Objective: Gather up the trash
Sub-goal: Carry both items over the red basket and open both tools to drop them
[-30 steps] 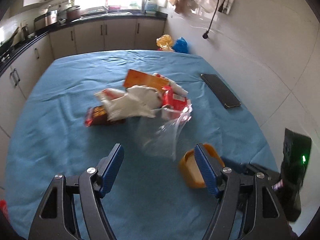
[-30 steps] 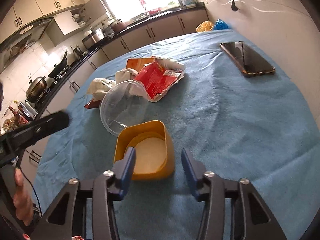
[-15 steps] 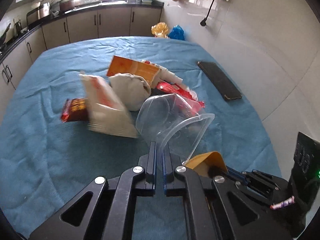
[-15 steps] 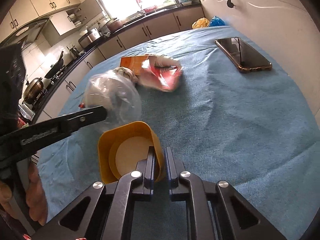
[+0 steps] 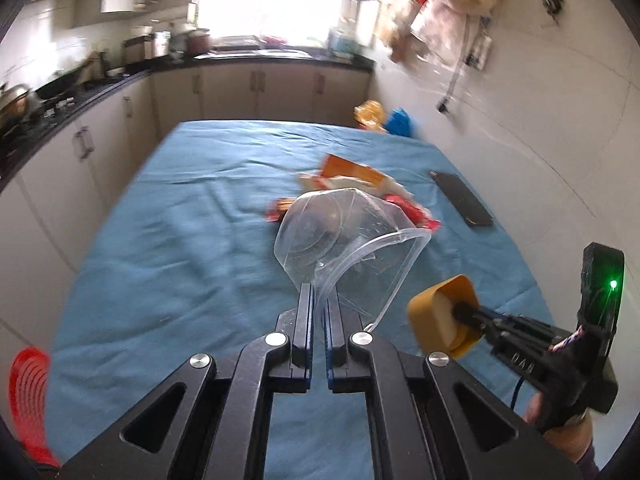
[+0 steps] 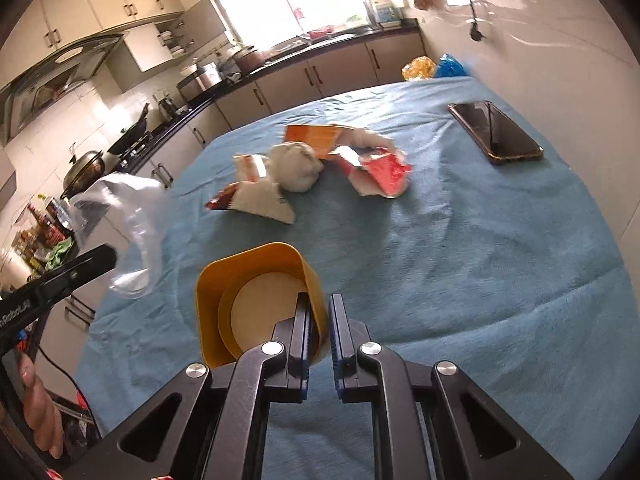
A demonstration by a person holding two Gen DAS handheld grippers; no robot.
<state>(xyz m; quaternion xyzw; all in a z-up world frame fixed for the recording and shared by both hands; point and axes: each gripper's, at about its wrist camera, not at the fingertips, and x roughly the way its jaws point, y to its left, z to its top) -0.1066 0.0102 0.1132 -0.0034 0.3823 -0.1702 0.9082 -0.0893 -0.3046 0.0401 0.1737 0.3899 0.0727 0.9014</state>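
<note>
The left tongs clamp a clear tub's rim, the right tongs a yellow tub's wall, both above the blue counter; wrappers lie farther off, print unreadable.

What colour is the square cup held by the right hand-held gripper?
Mustard yellow cup, with a pale inside bottom; clearest in the right wrist view.

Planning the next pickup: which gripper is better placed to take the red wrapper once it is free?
Right, probably. Both are full: the left gripper pinches the clear cup, the right gripper the yellow cup. The red wrapper lies closer ahead of the right.
</note>
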